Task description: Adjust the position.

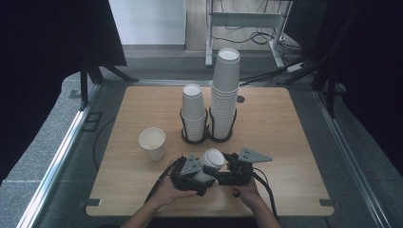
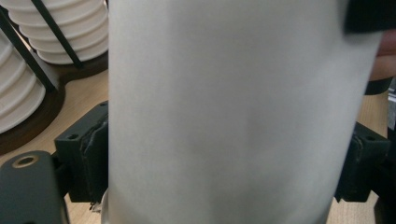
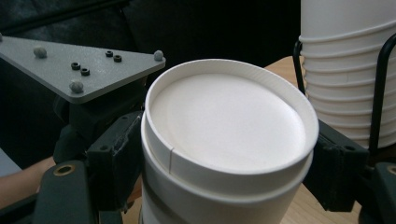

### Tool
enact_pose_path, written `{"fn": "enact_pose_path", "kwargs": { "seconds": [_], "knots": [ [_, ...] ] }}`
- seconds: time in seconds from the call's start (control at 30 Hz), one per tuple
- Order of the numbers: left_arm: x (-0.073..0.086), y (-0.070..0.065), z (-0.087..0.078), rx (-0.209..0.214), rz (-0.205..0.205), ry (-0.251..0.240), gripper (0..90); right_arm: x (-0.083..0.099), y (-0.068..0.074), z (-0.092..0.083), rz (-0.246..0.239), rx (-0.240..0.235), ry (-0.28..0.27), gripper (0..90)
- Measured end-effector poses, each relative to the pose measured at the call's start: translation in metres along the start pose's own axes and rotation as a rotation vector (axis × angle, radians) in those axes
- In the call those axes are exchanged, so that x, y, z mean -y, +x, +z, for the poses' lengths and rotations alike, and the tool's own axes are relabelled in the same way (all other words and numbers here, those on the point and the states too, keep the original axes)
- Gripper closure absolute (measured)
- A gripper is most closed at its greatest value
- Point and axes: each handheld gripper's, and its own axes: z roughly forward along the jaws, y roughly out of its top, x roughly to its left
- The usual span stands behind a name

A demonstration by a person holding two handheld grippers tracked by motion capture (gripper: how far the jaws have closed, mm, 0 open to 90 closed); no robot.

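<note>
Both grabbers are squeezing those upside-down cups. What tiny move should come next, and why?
Probably pull the two apart. The left gripper and right gripper both clamp the nested cups, one sleeved over another in the right gripper view, so easing the hands apart should free the top one.

On the wooden table (image 1: pixel 280 128), two stacks of paper cups (image 1: pixel 224 90) sit in black wire holders (image 1: pixel 194 137) beside a single upright cup (image 1: pixel 152 142).

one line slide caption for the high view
Both grippers clamp nested cups near the table front, before two racked stacks.
</note>
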Motion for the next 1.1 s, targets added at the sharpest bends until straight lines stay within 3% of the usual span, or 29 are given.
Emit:
{"fn": "enact_pose_path", "kwargs": {
  "seconds": [0.2,0.43,0.87,1.1],
  "knots": [
    [0.001,0.002,0.000,-0.005,0.006,0.024,12.8,0.002,-0.002,0.002,0.020,0.004,0.018,20.3],
    [0.001,0.009,-0.005,-0.029,-0.003,0.022,12.9,-0.003,-0.002,-0.002,0.007,0.041,0.016,12.1],
    [0.001,0.014,-0.010,-0.076,0.034,0.051,12.9,-0.006,-0.007,-0.011,0.006,0.065,0.018,13.5],
    [0.005,0.015,-0.012,-0.105,0.051,0.075,13.0,-0.012,-0.005,-0.020,-0.065,0.086,0.060,14.0]
  ]
}}
